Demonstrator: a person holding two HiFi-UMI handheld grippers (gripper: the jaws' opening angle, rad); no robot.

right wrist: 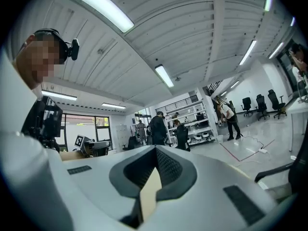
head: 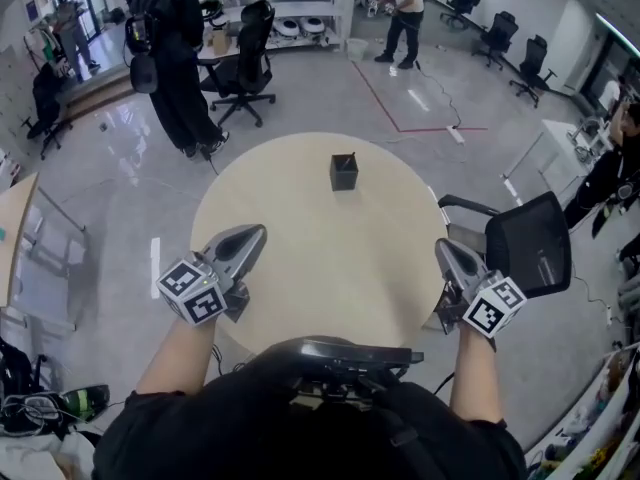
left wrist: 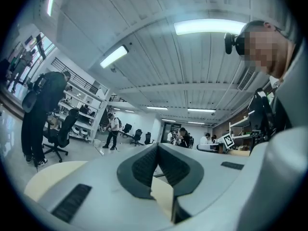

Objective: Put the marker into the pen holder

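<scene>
Bright, even light from ceiling strips (left wrist: 207, 26); glare on floor (head: 128, 118); strong fisheye distortion, dark corners in gripper views.

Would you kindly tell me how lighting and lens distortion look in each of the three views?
Head view: even light, glare on the glossy floor, edges bowed, pen holder sharp. Left gripper view: strong fisheye, dark corners, a bright ceiling lamp. Right gripper view: same fisheye, ceiling light strip bowed.

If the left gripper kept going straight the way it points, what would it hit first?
Likely the pen holder: the shut left gripper aims roughly at it across the table, though its upward tilt may carry it over the top.
</scene>
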